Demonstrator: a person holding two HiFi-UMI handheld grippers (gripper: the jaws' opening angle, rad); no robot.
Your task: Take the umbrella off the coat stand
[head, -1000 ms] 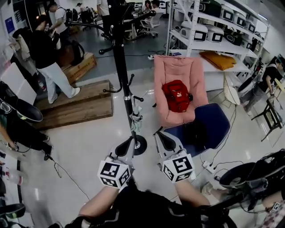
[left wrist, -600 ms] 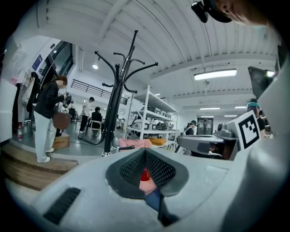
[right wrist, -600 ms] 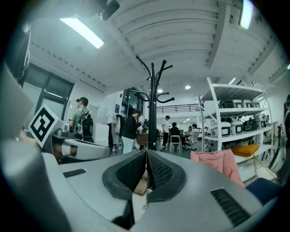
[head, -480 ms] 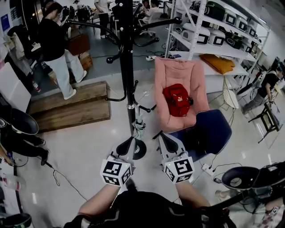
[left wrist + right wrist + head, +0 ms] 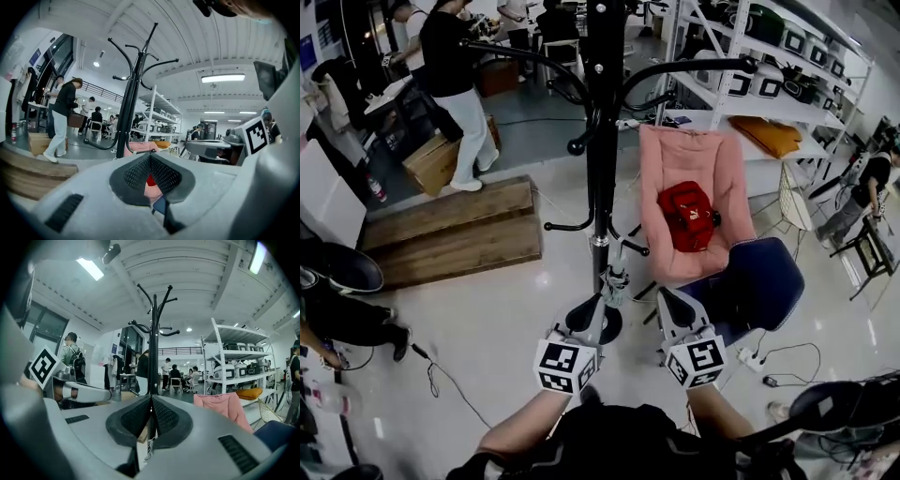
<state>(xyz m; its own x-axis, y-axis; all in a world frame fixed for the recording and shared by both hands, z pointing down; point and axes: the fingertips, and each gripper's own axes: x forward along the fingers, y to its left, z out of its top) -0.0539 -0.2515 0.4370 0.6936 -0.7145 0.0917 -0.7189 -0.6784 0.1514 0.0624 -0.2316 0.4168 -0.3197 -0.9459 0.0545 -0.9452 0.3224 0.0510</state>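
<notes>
A tall black coat stand (image 5: 602, 141) rises in the head view's middle, its round base (image 5: 602, 323) on the pale floor. A small folded, pale umbrella (image 5: 614, 283) hangs low on the pole near a lower hook. My left gripper (image 5: 589, 311) is just in front of the base and below the umbrella, shut and empty. To the right of the pole, my right gripper (image 5: 667, 300) is also shut and empty. The stand (image 5: 133, 93) fills the left gripper view. In the right gripper view the pole (image 5: 153, 343) stands straight ahead, with the umbrella (image 5: 149, 447) showing low between the jaws.
A pink lounge chair (image 5: 675, 169) holding a red bag (image 5: 689, 216) stands right of the stand, with a dark blue chair (image 5: 755, 281) in front of it. A wooden platform (image 5: 459, 230) lies to the left. White shelving (image 5: 750, 66) is behind, a person (image 5: 455, 84) stands at back left, and cables (image 5: 441, 380) lie on the floor.
The view has closed in on the coat stand, which now sits further right and larger. Both grippers moved with it and stay shut. The person at back left has walked rightward.
</notes>
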